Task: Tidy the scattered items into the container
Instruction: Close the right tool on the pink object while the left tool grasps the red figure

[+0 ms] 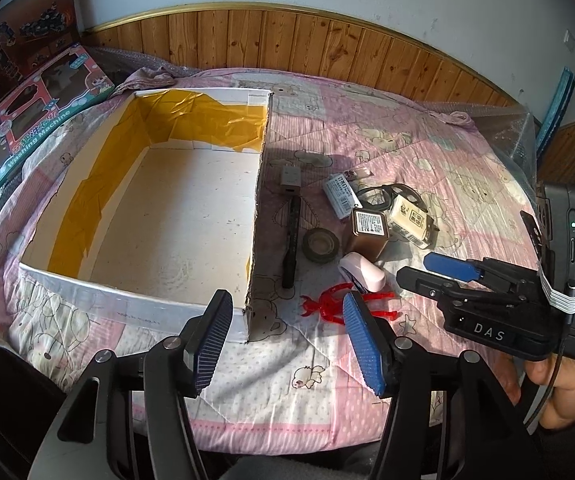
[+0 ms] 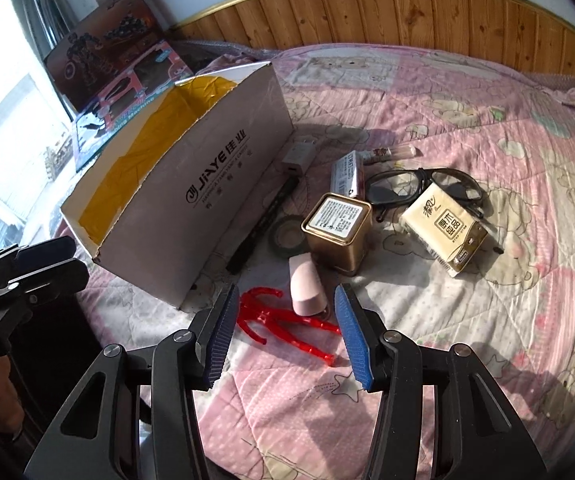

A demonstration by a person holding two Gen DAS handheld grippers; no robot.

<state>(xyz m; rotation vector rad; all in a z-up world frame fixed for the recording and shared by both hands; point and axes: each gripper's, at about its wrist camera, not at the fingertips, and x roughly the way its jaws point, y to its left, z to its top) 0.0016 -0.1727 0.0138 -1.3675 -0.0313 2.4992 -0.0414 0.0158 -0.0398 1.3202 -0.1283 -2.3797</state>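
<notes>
We have the open cardboard box [image 1: 175,216] sitting on the left part of the quilted bed [image 2: 487,128], yellow tape lining its inner walls, nothing in it that we can see. Just off its right wall lie the scattered things: a black pen [image 2: 261,224] alongside the wall, a grey charger [image 2: 299,156] at its far end, a dark tape roll [image 2: 287,236], a gold tin [image 2: 337,228], a pink stapler [image 2: 307,288], a tissue pack [image 2: 445,228] lying on black glasses [image 2: 403,184], a small white box [image 2: 347,174], and a red plastic figure [image 2: 279,320] nearest the bed's front edge.

Our right gripper [image 2: 287,328] hangs over that front edge, and in its own view the red figure and the stapler's near end show right between its blue pads [image 2: 351,336]. Fingers spread wide, touching nothing.

Our left gripper [image 1: 287,340] hovers in front of the box's near right corner, jaws wide apart too, empty. Its right finger covers part of the red figure in that view. The glasses are half buried under the tissue pack, and the little tube-like item [image 2: 391,153] beyond the white box is too small for us to read.

Toy boxes [image 1: 19,92] lean against the wall behind the bed's far left corner.
</notes>
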